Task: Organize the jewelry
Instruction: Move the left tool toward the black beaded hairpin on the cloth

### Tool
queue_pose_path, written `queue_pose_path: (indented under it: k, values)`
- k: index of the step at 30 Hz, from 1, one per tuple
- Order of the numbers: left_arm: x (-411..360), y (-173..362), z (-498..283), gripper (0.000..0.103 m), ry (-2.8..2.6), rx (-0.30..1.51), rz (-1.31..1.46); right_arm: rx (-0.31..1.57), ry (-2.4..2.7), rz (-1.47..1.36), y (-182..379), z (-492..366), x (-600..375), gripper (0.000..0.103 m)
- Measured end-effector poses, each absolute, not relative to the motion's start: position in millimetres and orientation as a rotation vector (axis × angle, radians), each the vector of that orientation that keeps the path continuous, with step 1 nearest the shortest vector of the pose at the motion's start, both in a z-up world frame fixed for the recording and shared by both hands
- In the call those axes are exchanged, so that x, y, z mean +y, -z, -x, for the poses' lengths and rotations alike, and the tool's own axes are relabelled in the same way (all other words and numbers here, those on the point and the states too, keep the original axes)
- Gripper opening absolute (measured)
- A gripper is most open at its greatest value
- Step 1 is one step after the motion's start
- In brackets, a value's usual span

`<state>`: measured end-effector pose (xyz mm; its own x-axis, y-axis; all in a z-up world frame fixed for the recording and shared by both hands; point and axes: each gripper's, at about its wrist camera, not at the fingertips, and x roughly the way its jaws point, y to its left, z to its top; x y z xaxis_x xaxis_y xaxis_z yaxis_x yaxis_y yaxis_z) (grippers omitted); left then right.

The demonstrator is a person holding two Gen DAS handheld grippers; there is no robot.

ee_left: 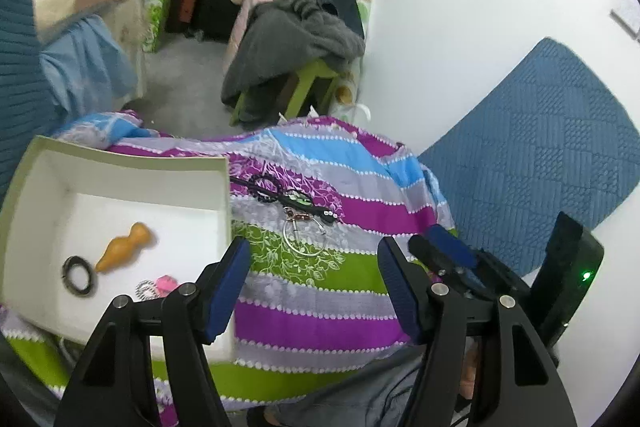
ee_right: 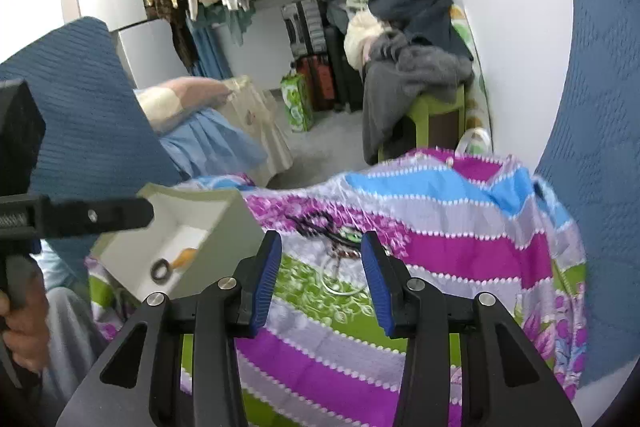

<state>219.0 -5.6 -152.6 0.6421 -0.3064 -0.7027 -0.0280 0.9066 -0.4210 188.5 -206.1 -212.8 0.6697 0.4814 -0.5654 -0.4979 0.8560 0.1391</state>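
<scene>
1. The left tongs point(ee_left: 314, 287) stand spread, with nothing between the blue pads; only the striped cloth point(ee_left: 320, 311) shows in the gap.
2. The right tongs point(ee_right: 322, 281) also stand apart, narrower than the left, and pinch nothing.
3. A tangle of jewelry point(ee_left: 294, 203) lies on the striped cloth at about 12 o'clock from the left tongs: a black beaded strand, some darker pieces and a thin silver hoop point(ee_left: 304, 237) nearest the tongs.
4. A white box point(ee_left: 116, 227) sits at 9 o'clock from the tangle, just beside it.
5. In the box lie an orange piece point(ee_left: 126, 247), a black ring point(ee_left: 78, 277), and pink and silver bits point(ee_left: 158, 287) near its front wall.
6. In the right wrist view, a hand point(ee_right: 20, 339) grips the other tool's handle at 9 o'clock.
</scene>
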Motion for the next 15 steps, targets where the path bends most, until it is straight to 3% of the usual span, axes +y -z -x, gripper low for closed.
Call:
queue_pose_path:
  k: [15]
  values:
    - [-22.3, 193.9, -351.7, 0.056, 0.17, 1.119, 0.352, 0.813, -0.57, 0.032, 292.4, -283.1, -202.2, 0.037]
